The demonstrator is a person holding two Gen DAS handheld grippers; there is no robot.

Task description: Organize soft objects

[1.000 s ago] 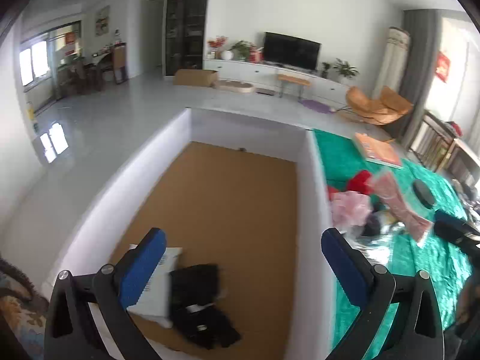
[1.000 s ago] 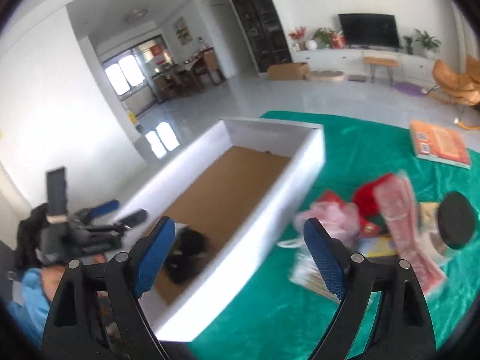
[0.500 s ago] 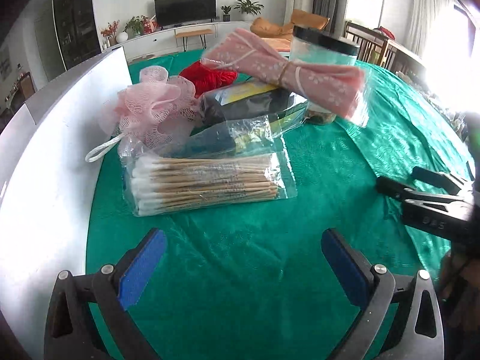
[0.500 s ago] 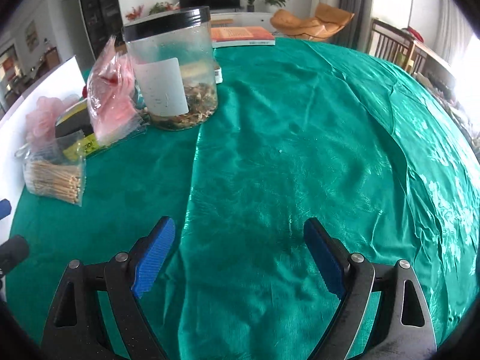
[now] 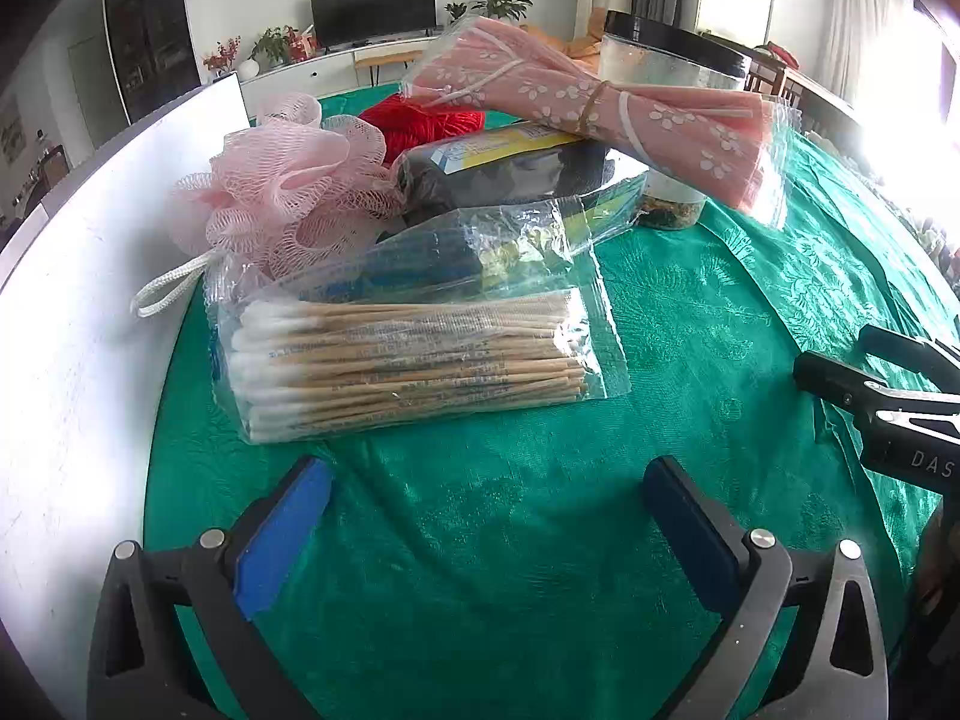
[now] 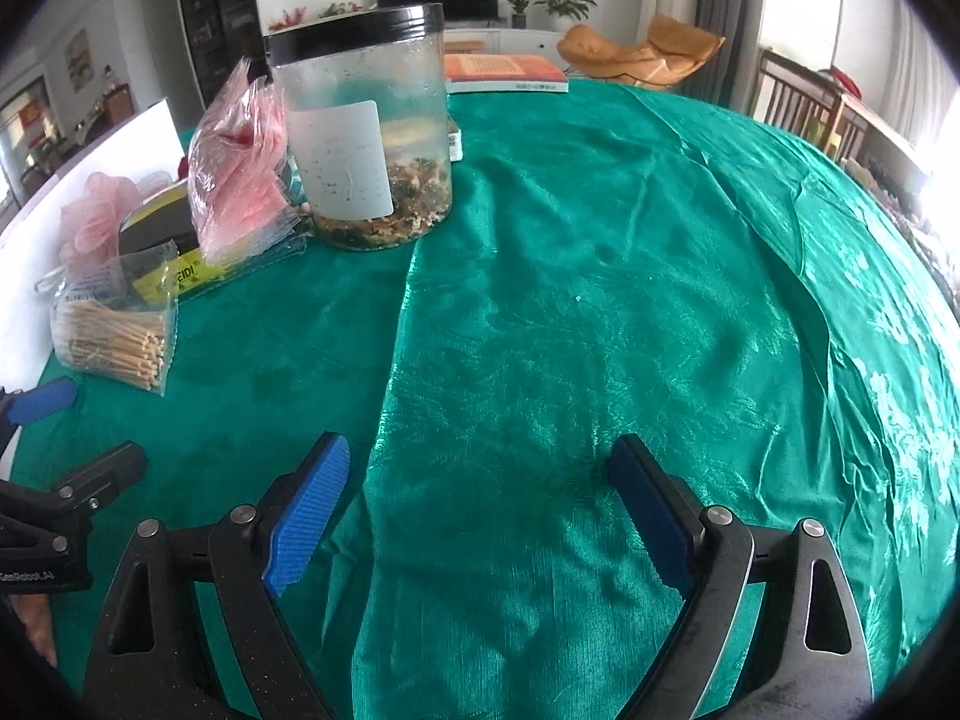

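Note:
A pile lies on the green tablecloth: a bag of cotton swabs at the front, a pink mesh sponge, a red yarn ball, a dark packaged item and a pink flowered cloth in plastic on top. My left gripper is open and empty, low over the cloth just short of the swab bag. My right gripper is open and empty over bare cloth, right of the pile; the swab bag and pink cloth show at its left.
A white box wall runs along the pile's left side. A clear jar with a black lid stands behind the pile. An orange book lies at the far table edge. The right gripper's body shows at the left view's right edge.
Both grippers swung from over the white box down to the tablecloth. In the last half second the left gripper moved closer to the swab bag; the right one barely moved.

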